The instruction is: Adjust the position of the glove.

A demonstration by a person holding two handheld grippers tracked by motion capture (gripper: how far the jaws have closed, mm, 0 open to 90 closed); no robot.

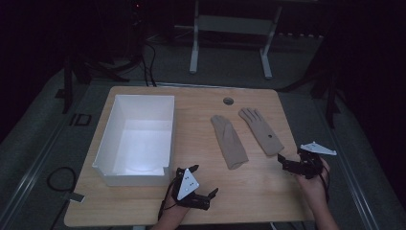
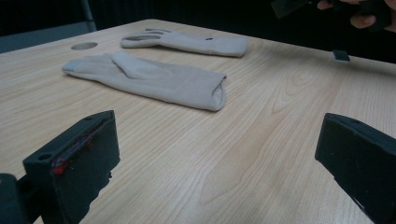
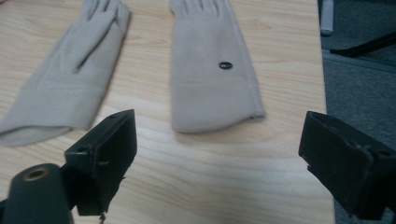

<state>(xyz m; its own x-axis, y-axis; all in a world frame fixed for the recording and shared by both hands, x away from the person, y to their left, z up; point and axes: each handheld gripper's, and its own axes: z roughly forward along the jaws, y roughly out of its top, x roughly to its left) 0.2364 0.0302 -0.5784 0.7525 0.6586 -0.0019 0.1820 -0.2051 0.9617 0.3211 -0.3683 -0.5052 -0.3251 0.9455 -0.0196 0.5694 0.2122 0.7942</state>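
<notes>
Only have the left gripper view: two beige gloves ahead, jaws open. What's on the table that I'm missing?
Observer: A white open-topped bin stands on the left half of the table. It looks empty.
Operator: Where's the right hand-held gripper aimed?
Observer: The right hand-held gripper is open, and its jaws frame the cuff of the glove with the dark stud without touching it.
Operator: And my own position?
Observer: The left hand-held gripper sits near the table's front edge, just off the bin's front right corner, pointing towards the plain glove.
</notes>
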